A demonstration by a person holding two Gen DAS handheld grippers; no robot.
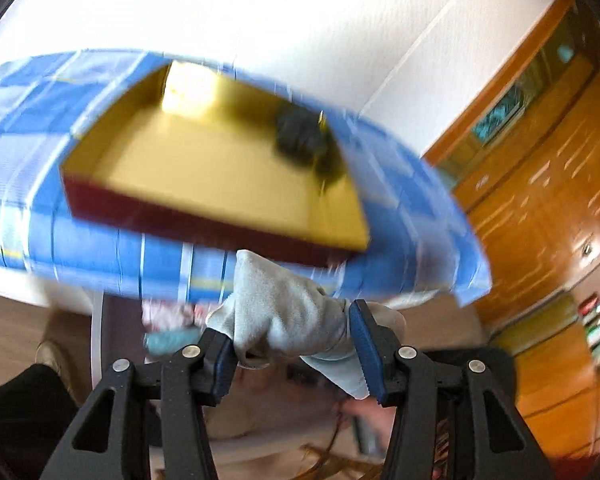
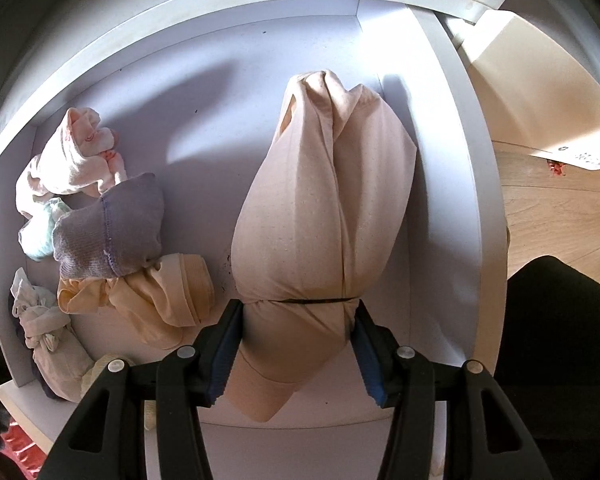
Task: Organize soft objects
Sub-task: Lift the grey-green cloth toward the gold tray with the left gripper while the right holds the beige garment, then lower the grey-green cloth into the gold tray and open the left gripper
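Observation:
My left gripper point(image 1: 296, 340) is shut on a pale grey sock point(image 1: 288, 312) and holds it in the air in front of a yellow-lined tray point(image 1: 220, 176) with dark red sides, which holds a dark bundle point(image 1: 300, 136). The view is blurred. My right gripper point(image 2: 298, 340) is shut on a rolled beige cloth bundle point(image 2: 320, 216) with a dark band around it, inside a white drawer point(image 2: 440, 200). At the drawer's left lie a grey sock point(image 2: 108, 228), a pink-white sock point(image 2: 80, 156), a yellow-beige sock point(image 2: 160, 292) and white socks point(image 2: 44, 320).
The tray rests on a blue checked cloth point(image 1: 100, 248). A wooden cabinet point(image 1: 548, 200) stands to the right and a white wall behind. Wooden floor point(image 2: 548, 208) lies to the right of the drawer. A dark trouser leg point(image 2: 560, 340) is at lower right.

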